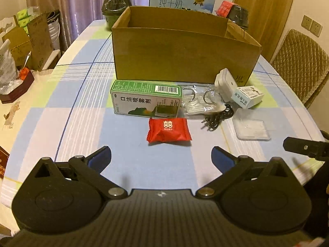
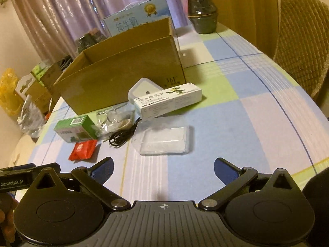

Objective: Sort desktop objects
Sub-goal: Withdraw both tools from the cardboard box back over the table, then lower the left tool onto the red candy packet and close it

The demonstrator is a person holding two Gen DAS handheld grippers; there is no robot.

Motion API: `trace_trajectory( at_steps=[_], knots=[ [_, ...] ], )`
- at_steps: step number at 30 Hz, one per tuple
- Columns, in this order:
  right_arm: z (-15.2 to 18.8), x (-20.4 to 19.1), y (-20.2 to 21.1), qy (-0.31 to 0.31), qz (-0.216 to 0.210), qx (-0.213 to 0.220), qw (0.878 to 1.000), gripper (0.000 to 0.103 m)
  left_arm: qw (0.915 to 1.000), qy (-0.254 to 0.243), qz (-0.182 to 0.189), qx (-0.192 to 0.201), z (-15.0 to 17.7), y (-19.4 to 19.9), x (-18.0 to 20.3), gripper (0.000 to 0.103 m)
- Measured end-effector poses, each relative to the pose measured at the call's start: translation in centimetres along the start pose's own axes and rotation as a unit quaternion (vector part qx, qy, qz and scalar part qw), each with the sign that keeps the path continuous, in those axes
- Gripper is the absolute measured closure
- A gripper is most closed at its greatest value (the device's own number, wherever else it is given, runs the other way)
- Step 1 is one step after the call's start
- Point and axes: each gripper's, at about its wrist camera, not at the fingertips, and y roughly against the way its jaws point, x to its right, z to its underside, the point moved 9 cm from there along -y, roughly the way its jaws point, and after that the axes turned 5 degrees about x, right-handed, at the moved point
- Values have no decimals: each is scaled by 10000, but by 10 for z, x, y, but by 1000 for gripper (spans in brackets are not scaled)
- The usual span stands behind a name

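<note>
left gripper (image 1: 161, 157) spread wide, empty | red candy packet (image 1: 169, 130) dead ahead, long axis crosswise | right gripper (image 2: 163, 169) also spread, facing clear tray (image 2: 162, 139)

Left gripper (image 1: 161, 156) jaws spread wide, empty, right gripper (image 2: 163, 168) likewise, both hovering low
</note>
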Motion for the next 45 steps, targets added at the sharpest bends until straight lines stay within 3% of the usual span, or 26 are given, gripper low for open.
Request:
trace_trajectory(
  at_steps=[9, 27, 31, 39, 45],
  knots=[
    [-1, 2, -6, 157, 236, 322, 9991, 2, 9999, -73, 17, 125, 7, -23, 4, 1],
    [2, 11, -37, 169, 409, 353, 9984, 2, 9993, -216, 115, 274, 4, -70, 9, 2],
    [2, 11, -45, 171, 433, 350, 9983, 2, 9990, -343, 111, 263, 7, -78, 14, 9],
    [1, 7, -57, 217, 428, 360, 9982, 2, 9987, -406, 3, 324, 7, -87, 12, 13],
    [2, 4, -63, 280, 407, 320, 9983, 2, 9980, -451, -42, 434, 5, -86, 14, 32]
  ],
)
